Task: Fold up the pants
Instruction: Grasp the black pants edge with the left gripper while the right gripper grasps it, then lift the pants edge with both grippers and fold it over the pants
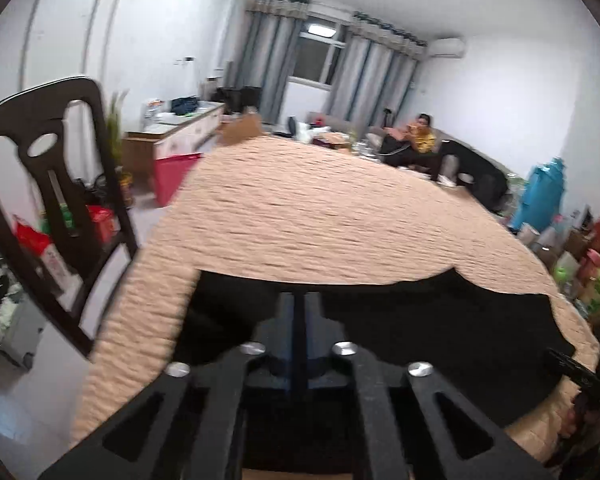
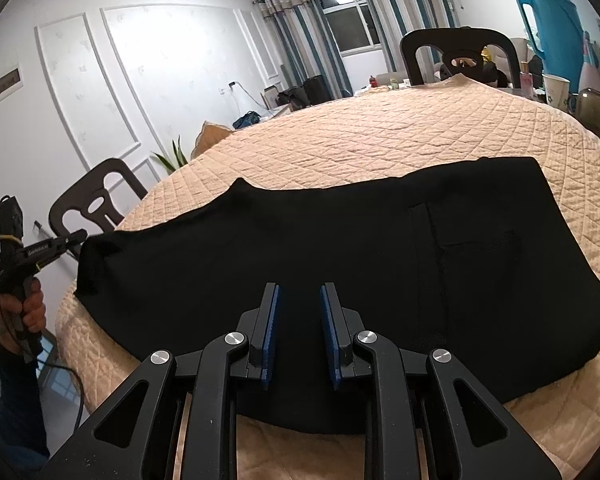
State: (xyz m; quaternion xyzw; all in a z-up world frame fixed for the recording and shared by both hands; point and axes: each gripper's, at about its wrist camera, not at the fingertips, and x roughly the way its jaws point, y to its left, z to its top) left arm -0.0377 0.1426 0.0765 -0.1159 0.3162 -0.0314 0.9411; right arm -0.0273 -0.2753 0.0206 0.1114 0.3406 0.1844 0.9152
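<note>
The black fabric pants lay flat on the peach quilted table cover — right gripper above them, jaws apart; left gripper pinched together on the pants' edge.

Matt black cloth pants on rough quilted peach table cover

Both wrist views look low across the pants on the table.
</note>
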